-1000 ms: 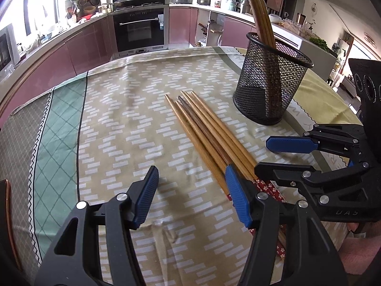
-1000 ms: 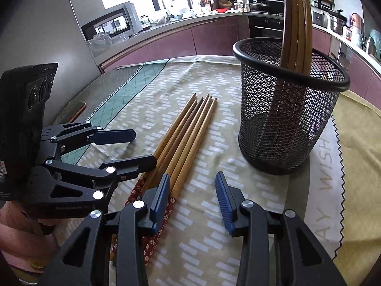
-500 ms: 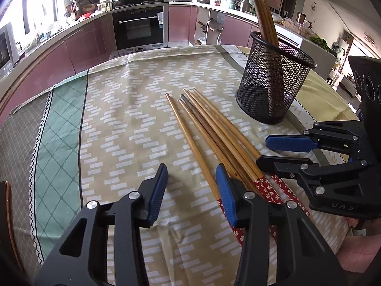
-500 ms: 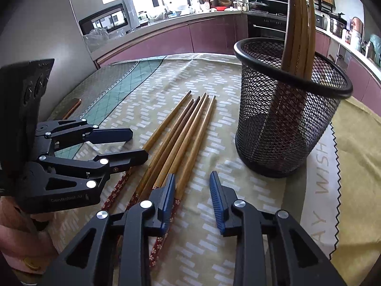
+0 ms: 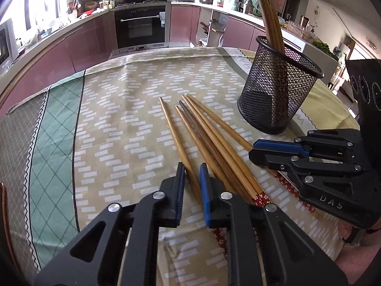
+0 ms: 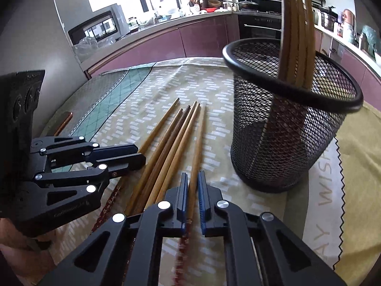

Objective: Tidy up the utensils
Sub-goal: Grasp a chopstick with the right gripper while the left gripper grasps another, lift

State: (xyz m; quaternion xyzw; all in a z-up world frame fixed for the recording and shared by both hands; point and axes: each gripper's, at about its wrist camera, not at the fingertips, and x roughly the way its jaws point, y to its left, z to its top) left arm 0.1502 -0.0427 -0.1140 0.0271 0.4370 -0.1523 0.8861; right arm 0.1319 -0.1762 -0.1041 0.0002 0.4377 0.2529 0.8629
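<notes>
Currently, the scene reads as follows.
Landmark: black mesh holder [image 5: 278, 88], upright on the worktop [image 5: 123, 109], which carries a patterned cloth.
Holder contents: several wooden chopsticks [image 5: 270, 21] stand inside and lean against the rim.
Loose chopsticks: a fanned row [image 5: 202, 131] lies flat on the cloth just beside the holder base, tips pointing away from both cameras, red-patterned ends toward the claws.
Left claw [image 5: 191, 178]: jaws have just been closing and are now narrow, clamped on the single chopstick [image 5: 176, 138] that lies farthest from the holder and slightly apart from the others.
Right claw [image 6: 190, 186]: jaws have just been closing and are now narrow, clamped on the chopstick [image 6: 198, 143] that lies nearest the holder.
Claw relation: both claws sit at the near end of the row, side by side, with the remaining chopsticks between them.
Holder in right view: [image 6: 285, 128], close to the gripped chopstick but not touching it.
Background: kitchen cabinets and a built-in oven [image 5: 140, 26] beyond the holder.
</notes>
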